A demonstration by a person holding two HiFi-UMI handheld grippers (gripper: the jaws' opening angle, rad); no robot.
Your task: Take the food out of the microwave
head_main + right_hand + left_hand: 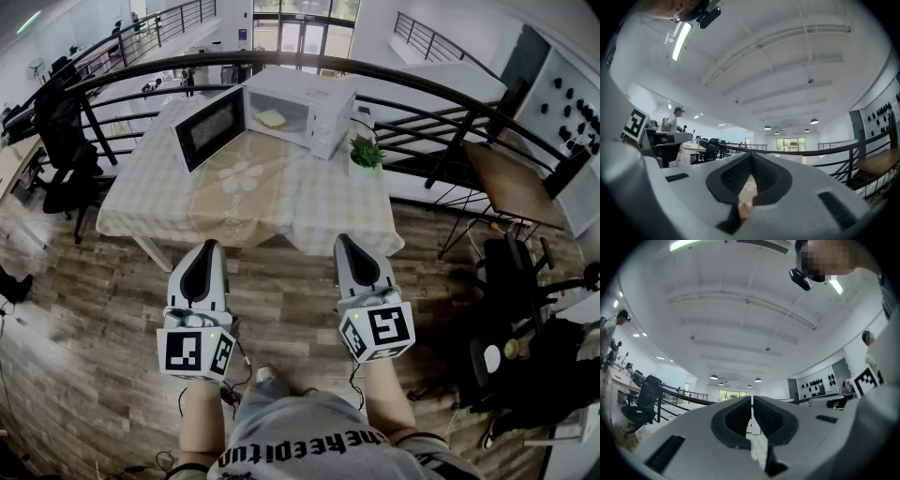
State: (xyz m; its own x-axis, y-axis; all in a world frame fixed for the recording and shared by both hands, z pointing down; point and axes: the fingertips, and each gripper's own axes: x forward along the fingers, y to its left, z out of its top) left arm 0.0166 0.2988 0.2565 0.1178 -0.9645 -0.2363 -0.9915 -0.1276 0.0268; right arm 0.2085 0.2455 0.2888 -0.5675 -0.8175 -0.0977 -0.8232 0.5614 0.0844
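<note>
The food (271, 119) lay inside the open microwave (323, 117) at the far end of the surface (281, 202). The left claw (206, 251) and right claw (348, 246) were both closed on nothing, well short of it.

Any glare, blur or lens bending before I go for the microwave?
Head view: evenly lit and sharp, the flat yellowish food visible inside the open white microwave; the black railing bows from fisheye. Left gripper view: mostly bright ceiling, closed jaws soft. Right gripper view: same, a ceiling strip light glares.
</note>
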